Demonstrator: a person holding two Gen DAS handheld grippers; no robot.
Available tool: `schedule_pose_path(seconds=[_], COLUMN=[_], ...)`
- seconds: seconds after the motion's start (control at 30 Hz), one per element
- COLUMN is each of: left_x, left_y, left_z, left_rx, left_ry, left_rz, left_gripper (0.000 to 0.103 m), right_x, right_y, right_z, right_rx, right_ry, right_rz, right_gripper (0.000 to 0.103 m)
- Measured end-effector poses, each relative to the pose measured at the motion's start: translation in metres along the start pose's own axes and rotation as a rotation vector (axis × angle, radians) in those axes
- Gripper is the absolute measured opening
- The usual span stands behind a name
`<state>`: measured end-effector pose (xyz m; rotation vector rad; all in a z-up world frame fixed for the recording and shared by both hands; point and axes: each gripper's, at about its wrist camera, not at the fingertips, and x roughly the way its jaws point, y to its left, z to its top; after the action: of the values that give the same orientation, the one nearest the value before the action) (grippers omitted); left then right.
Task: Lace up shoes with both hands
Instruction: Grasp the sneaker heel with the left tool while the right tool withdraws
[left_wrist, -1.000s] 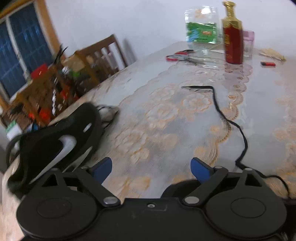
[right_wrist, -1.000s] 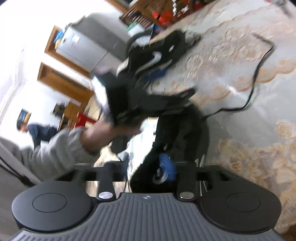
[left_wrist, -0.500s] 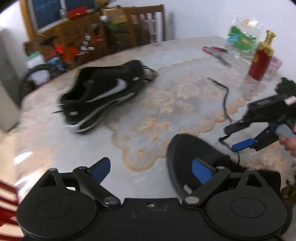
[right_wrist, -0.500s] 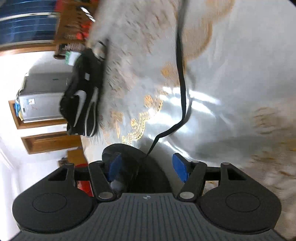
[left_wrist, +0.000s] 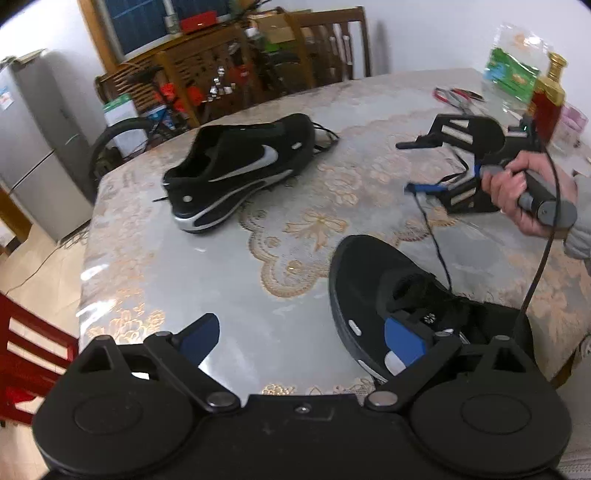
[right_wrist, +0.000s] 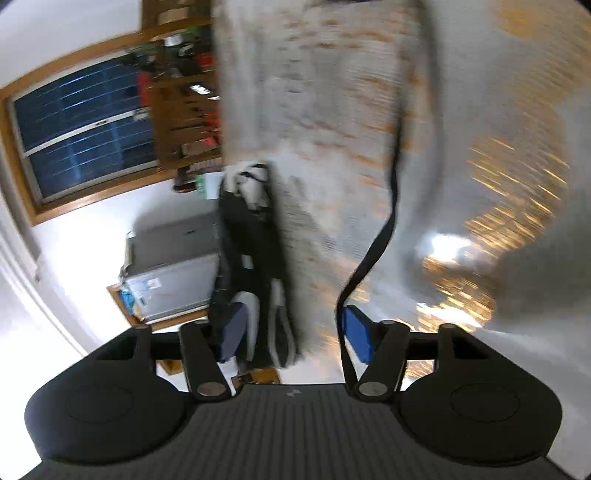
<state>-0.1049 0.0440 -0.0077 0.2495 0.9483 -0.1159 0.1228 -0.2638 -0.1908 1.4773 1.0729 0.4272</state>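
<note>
Left gripper hangs over the lace-patterned tablecloth, blue pads spread wide, nothing between them. The near black sneaker sits at four o'clock, its toe under the right-hand pad. The second black sneaker with the white swoosh lies on its side at eleven o'clock. Over at two o'clock, a hand carries the right gripper, rolled sideways, jaws closing. The black shoelace runs past its right-hand pad, not pinched yet.
</note>
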Motion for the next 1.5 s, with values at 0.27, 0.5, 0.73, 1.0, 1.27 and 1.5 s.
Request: schedule_pose_path(seconds=[0.27,0.5,0.73,1.0,1.27,1.5], left_x=[-0.004,-0.003,0.006,0.009,0.003,0.011], left_y=[0.011,0.016,0.012,0.012,0.015,0.016], left_z=[-0.002,-0.002,-0.014,-0.033,-0.043,-0.039], left_rx=[0.002,-0.01,0.009,-0.056,-0.072,-0.107], left_ry=[0.0,-0.017,0.022,0.076,0.078,0.085], left_rz=[0.02,0.018,-0.011,-0.019,0.009,-0.017], left_gripper=[0.096,0.096,0.096,0.096,0.096,0.096], right_x=[-0.033,-0.065,-0.023,0.035,0.04,0.05], right_y=[0.104,0.163,0.145,0.039,0.053,0.045], right_z=[-0.011,0.0,-0.039,0.003,0.035,0.052], right_rx=[-0.438,-0.623,-0.896,-0.526,-0.301,-0.163], right_ry=[0.091,0.0,0.283,0.248,0.041,-0.014], right_rz=[0.056,0.071,-0.247,-0.615,-0.622,-0.64], right_gripper=[0.037,0.035,0.03,0.053,0.053,0.048])
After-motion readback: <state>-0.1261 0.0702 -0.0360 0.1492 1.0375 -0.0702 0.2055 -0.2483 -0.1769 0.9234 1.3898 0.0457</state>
